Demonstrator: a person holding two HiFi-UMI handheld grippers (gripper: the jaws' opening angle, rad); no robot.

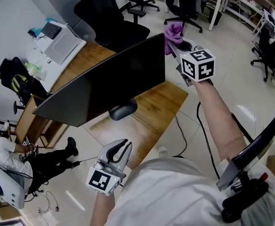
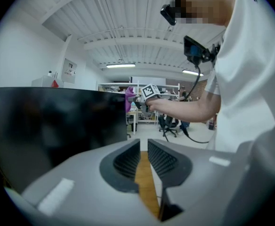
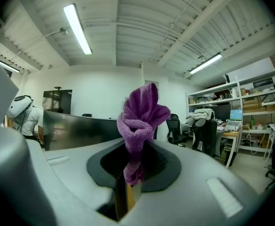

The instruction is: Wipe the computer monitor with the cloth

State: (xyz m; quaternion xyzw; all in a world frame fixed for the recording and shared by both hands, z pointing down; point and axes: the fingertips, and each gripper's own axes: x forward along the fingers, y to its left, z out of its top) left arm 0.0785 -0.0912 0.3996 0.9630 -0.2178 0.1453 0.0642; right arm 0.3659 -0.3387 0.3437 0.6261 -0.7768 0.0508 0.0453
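Head view, left to right. Left claw (image 1: 121,149) low and near the body, off the bench (image 1: 163,102) edge; jaws drawn almost together, only a thin slit, nothing in it. Monitor (image 1: 109,81) stands on the bench, long axis running from lower left up to the right. At its upper right corner: purple cloth (image 1: 173,33), pinched by its lower end in the right claw (image 1: 181,44), jaws clamped on it, loose bunch standing up past the tips. Cloth just beside the corner; contact cannot be told. Screen lies leftward of the right claw, which is much the nearer. Likely next: sweep left along the long axis.
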